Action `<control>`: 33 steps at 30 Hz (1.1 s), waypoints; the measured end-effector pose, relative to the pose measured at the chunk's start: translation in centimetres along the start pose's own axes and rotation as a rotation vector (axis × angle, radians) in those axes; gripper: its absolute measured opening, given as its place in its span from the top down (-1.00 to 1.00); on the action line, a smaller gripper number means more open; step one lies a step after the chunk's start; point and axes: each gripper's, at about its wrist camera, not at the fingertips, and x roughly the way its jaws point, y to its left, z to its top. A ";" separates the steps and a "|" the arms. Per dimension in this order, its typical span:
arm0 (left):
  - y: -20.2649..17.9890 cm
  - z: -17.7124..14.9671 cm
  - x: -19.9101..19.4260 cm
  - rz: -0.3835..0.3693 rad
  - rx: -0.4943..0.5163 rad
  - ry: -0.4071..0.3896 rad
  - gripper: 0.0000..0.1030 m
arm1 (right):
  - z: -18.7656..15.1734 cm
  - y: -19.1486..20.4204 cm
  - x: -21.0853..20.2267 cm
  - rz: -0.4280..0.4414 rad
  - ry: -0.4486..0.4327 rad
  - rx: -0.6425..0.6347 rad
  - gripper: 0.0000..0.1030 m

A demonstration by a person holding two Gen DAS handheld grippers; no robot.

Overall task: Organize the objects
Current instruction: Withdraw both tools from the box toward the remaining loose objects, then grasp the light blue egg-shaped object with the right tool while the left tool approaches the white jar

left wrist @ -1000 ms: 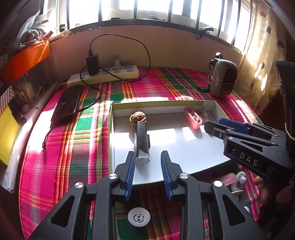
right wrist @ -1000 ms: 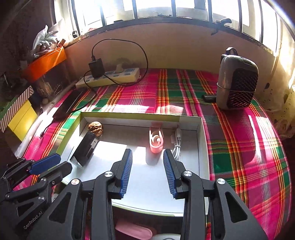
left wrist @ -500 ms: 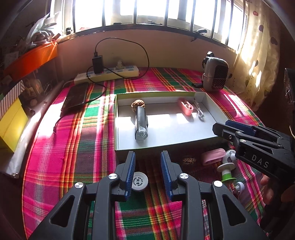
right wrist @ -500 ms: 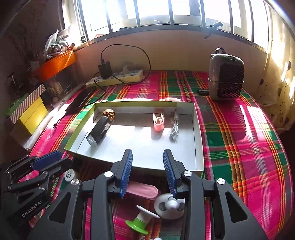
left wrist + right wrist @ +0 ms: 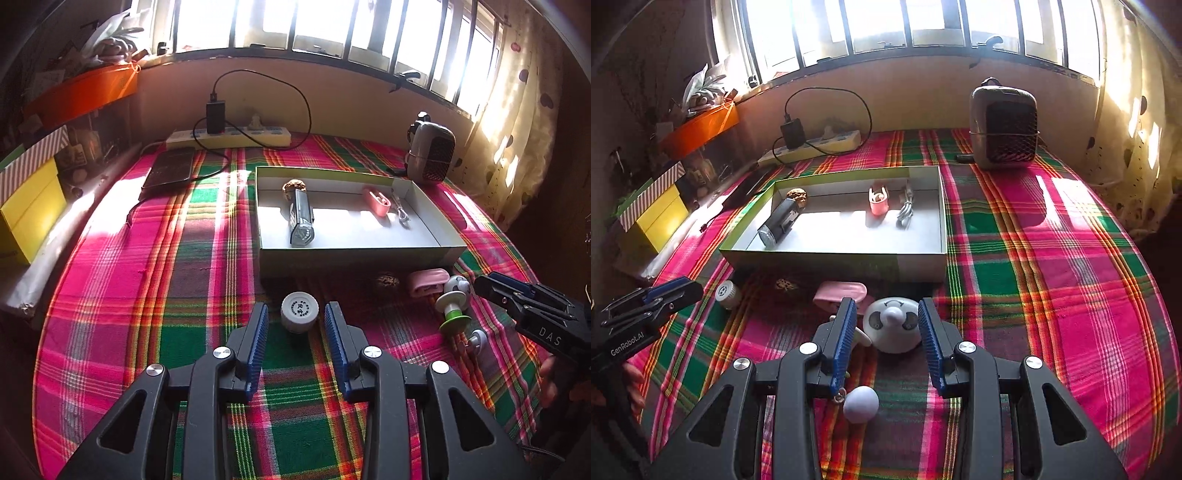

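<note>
A shallow white cardboard box (image 5: 354,254) on plaid cloth holds 4 items: a brown walnut (image 5: 294,185), a dark cylindrical torch (image 5: 302,218), a pink clip (image 5: 376,201), a coiled white cable (image 5: 400,210). Before it lie a round white-capped jar (image 5: 299,311), a second walnut (image 5: 387,280), a pink case (image 5: 427,281) and a white panda-faced toy (image 5: 894,325).

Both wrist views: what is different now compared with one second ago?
Both hand-held grippers drew back from over the box to the items in front of it. The left hand-held gripper has just been opening its jaws, now astride the white round cap; the right hand-held gripper flanks the panda-faced toy. Neither grips. The box contents stayed put.
</note>
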 end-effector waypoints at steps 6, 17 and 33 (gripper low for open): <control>1.2 -1.0 0.2 -0.003 -0.046 0.023 0.37 | -1.8 -0.3 -0.4 0.007 0.024 -0.004 0.29; 1.0 -1.8 1.0 -0.028 -0.049 0.058 0.37 | -3.7 0.2 -0.4 0.060 0.050 -0.024 -0.19; 1.1 -1.9 2.0 -0.015 -0.055 0.088 0.37 | -4.3 2.1 0.9 -0.003 0.120 -0.128 -0.18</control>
